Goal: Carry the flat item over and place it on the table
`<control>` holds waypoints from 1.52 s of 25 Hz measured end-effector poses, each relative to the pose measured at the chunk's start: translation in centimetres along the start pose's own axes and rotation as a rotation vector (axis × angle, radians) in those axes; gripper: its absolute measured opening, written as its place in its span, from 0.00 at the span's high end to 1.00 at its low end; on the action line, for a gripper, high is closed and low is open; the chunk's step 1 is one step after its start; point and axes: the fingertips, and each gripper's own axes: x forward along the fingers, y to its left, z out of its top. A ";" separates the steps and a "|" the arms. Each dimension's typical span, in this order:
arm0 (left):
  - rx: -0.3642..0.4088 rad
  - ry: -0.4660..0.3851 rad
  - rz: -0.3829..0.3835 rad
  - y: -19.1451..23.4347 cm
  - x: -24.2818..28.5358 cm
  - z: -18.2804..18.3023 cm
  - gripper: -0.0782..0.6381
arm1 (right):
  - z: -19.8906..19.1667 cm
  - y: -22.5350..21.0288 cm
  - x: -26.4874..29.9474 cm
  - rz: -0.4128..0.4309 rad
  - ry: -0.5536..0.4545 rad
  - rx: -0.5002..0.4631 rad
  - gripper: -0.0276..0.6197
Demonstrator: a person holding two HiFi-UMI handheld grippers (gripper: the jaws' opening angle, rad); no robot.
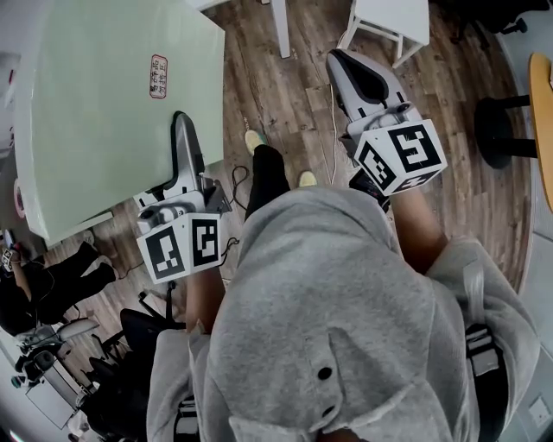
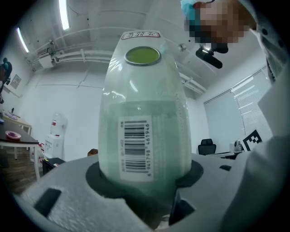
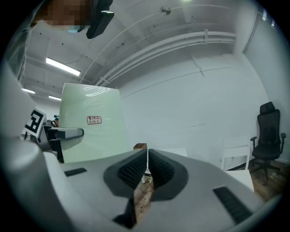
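The flat item is a large pale green board [image 1: 112,104] with a small red label [image 1: 158,76]; it fills the upper left of the head view. My left gripper [image 1: 183,138] is clamped over the board's right edge and holds it off the floor. In the left gripper view the board [image 2: 142,104] stands between the jaws, its barcode sticker [image 2: 135,146] facing the camera. My right gripper [image 1: 346,65] is held out to the right, shut, with nothing in it. The right gripper view shows its pads [image 3: 136,170] close together and the board [image 3: 90,122] off to the left.
Wooden floor lies below. White furniture legs [image 1: 389,22] stand ahead, a black stool [image 1: 497,129] at the right, beside an orange-edged surface [image 1: 543,121]. A person in dark clothes [image 1: 52,285] sits at lower left. A black office chair [image 3: 265,136] stands by the far wall.
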 end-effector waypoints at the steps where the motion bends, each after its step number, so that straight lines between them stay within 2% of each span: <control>1: 0.000 -0.001 -0.002 0.5 0.6 -0.1 0.51 | 0.0 0.1 0.8 0.001 0.003 -0.003 0.91; 9: -0.019 0.004 -0.011 4.9 6.4 -1.8 0.51 | -0.9 -0.4 8.0 0.014 0.039 -0.022 0.91; 20: -0.051 0.040 0.027 12.3 14.9 -3.3 0.51 | -1.7 -0.4 19.7 0.059 0.097 -0.024 0.91; 30: -0.063 0.037 0.010 16.3 18.7 -3.6 0.51 | -0.7 -0.4 25.6 0.054 0.095 -0.076 0.91; 38: -0.085 0.043 0.002 21.2 23.9 -3.4 0.51 | 2.0 0.3 33.9 0.077 0.097 -0.104 0.91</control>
